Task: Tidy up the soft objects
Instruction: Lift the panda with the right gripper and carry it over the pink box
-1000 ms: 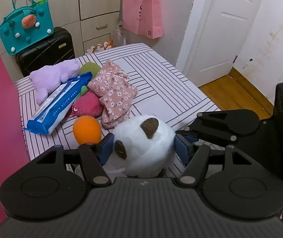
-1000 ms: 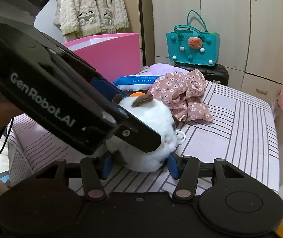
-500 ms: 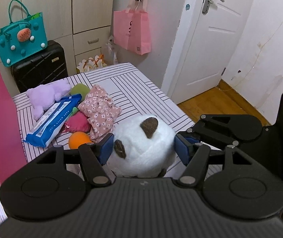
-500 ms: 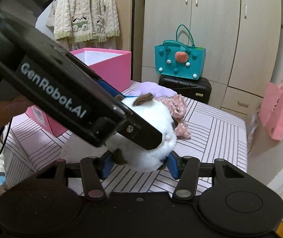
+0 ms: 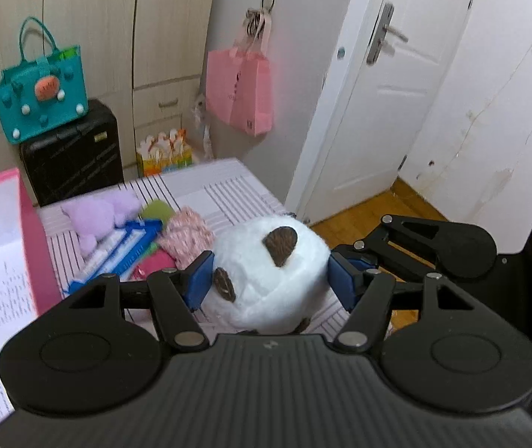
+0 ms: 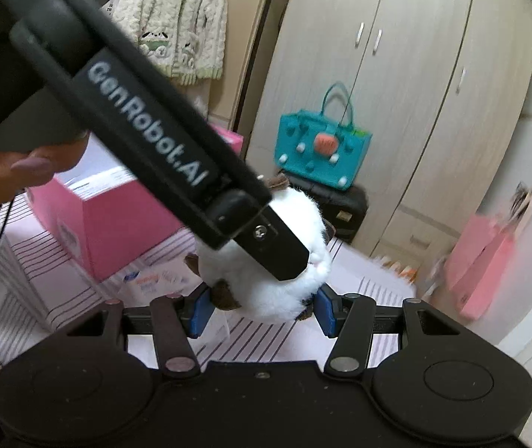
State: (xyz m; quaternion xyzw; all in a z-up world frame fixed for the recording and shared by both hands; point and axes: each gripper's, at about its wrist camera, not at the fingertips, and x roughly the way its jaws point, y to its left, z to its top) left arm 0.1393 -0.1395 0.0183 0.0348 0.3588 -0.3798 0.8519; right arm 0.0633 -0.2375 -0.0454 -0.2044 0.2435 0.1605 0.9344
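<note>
A white plush toy with dark brown patches sits between blue gripper pads on black arms. Below lies a pale bedcover with thin dark stripes — on it, a lilac plush, a pink floral cloth, a blue-and-white wipes pack. Nearby: a pink box, a teal bag and a black suitcase.

Even, soft indoor light; no hard shadows or glare. Strong fisheye bowing at edges. Motion blur on far bed clutter and pink bag; near plush toy sharp.
</note>
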